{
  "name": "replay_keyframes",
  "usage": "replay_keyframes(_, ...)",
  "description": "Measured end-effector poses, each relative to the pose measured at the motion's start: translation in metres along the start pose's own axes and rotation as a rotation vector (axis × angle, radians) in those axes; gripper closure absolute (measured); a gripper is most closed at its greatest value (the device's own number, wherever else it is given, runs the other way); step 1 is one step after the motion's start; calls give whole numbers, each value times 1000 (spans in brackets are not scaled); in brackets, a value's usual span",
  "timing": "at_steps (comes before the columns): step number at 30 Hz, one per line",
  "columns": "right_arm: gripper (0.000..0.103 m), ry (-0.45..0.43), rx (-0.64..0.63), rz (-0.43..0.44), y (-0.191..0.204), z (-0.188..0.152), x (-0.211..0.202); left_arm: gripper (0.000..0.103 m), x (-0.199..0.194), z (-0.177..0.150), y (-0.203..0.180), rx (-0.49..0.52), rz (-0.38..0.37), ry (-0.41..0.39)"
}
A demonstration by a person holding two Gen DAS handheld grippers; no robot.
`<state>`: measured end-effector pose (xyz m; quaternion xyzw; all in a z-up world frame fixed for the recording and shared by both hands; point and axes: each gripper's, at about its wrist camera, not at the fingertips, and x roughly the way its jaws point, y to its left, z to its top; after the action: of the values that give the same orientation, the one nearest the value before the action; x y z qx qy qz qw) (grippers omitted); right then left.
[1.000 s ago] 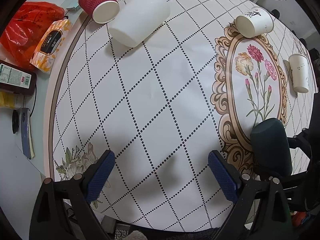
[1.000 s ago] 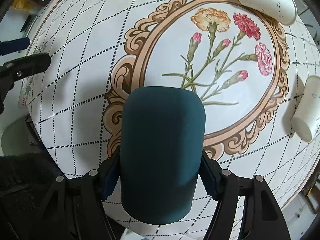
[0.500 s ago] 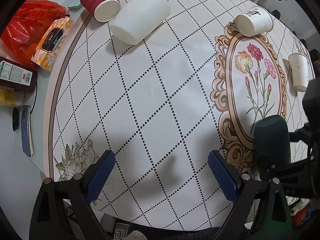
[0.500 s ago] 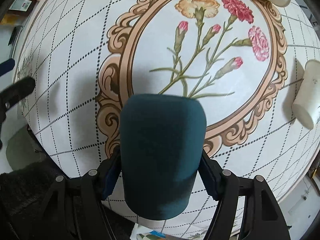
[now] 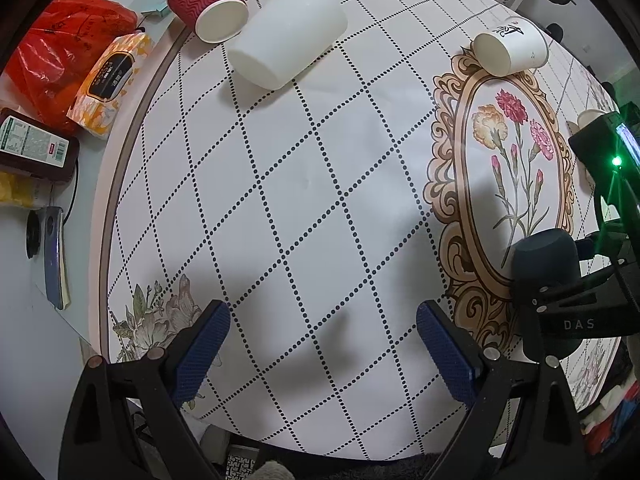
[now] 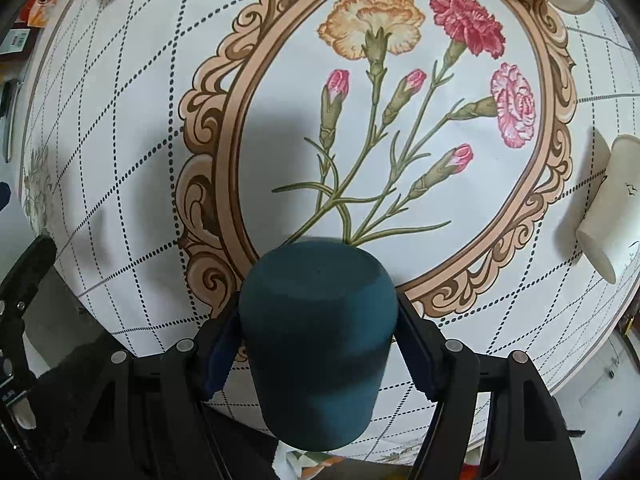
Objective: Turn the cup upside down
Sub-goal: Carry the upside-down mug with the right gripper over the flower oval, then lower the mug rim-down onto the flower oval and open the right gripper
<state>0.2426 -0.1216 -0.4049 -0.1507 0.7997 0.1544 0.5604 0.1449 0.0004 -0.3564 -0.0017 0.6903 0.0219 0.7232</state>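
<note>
My right gripper (image 6: 318, 344) is shut on a dark teal cup (image 6: 316, 332); its flat closed base points forward and up, and its mouth is hidden below the jaws. I hold it above the near rim of the ornate flower medallion on the tablecloth (image 6: 120, 160). In the left wrist view the teal cup (image 5: 546, 268) shows at the right, clamped in the right gripper. My left gripper (image 5: 322, 344) is open and empty above the checked cloth near the table's front edge.
A red ribbed cup (image 5: 206, 4) and a large white cup (image 5: 286, 36) lie on their sides at the back left. White paper cups lie at the back (image 5: 510, 46) and at the right (image 6: 612, 200). Red bag (image 5: 64, 64), tissue pack (image 5: 110, 84) and a phone sit left.
The right gripper has lifted and tilted the teal cup, so its base now faces the camera more. The left gripper has stayed open and almost still.
</note>
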Motion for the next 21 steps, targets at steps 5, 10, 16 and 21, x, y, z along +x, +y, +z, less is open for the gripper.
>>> replay_keyframes(5, 32, -37, -28, -4, 13, -3, -2, 8, 3, 2, 0, -2, -10, 9)
replay_keyframes(10, 32, -137, 5, 10, 14, -14, -20, 8, 10, 8, 1, -7, -42, 31)
replay_keyframes(16, 32, -327, 100, 27, -8, -31, -59, 8, 18, 19, 3, 4, -44, 49)
replay_keyframes(21, 32, -574, 228, 44, -30, -33, -89, 8, 19, 29, -5, 13, -50, 57)
